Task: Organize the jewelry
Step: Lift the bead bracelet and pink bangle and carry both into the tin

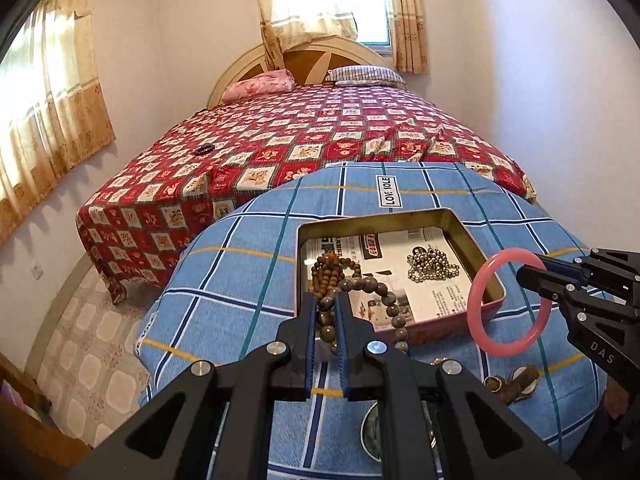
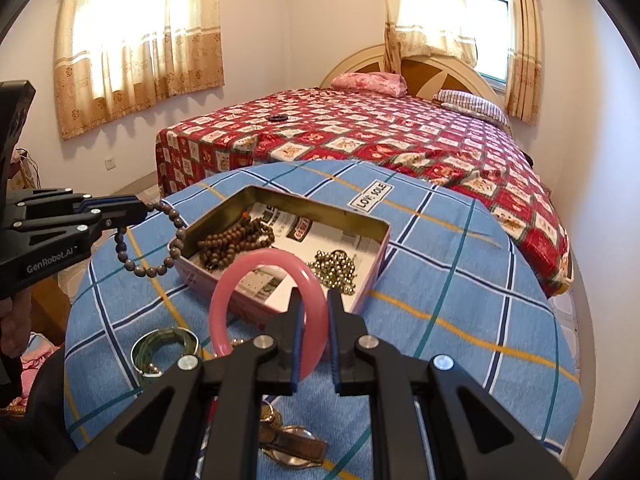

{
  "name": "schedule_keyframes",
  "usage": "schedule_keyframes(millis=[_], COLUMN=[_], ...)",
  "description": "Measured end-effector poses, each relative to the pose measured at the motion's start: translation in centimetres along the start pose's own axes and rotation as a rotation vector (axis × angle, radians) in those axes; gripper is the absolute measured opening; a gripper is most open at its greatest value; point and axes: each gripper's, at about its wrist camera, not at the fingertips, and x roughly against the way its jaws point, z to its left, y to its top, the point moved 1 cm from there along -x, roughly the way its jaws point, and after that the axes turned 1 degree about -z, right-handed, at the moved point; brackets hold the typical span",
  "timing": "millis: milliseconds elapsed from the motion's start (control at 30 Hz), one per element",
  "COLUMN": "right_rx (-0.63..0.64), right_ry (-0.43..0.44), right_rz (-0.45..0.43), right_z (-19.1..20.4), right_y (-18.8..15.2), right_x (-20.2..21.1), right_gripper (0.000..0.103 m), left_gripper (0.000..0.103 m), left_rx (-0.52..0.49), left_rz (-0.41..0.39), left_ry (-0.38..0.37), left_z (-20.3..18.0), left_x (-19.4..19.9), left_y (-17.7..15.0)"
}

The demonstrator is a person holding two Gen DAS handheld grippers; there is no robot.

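Nearest me, my left tool (image 1: 324, 316) is clamped on a grey-brown round-bead bracelet (image 1: 384, 300); my right tool (image 2: 314, 320) grips a glossy pink bangle (image 2: 256, 276). Both angle downward, just short of the open rectangular tin (image 2: 382, 248) on the blue-checked desk (image 2: 460, 300). Next, I judge, each piece goes over the rim before release.

A white label (image 1: 391, 191) on the blue checked cloth (image 1: 240, 280), just beyond the tin (image 1: 452, 216), reads "LOVE SOLE". The left gripper (image 2: 140, 210) carries "GenRobot.AI"; the right gripper (image 1: 524, 276) shows "DAS".
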Motion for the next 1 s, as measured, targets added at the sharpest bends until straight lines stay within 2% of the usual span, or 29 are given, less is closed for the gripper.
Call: schedule_keyframes(millis=[1000], right_rx=[0.0], right_ry=[-0.035], right_rz=[-0.005], right_z=[-1.6], right_y=[4.5], right_x=[-3.3], right_gripper=[0.013], left_gripper=[0.009], left_rx=[-0.046], left_rz=[0.0], left_ry=[0.038], left_z=[-0.3], left_x=[-4.5], left_y=[4.1])
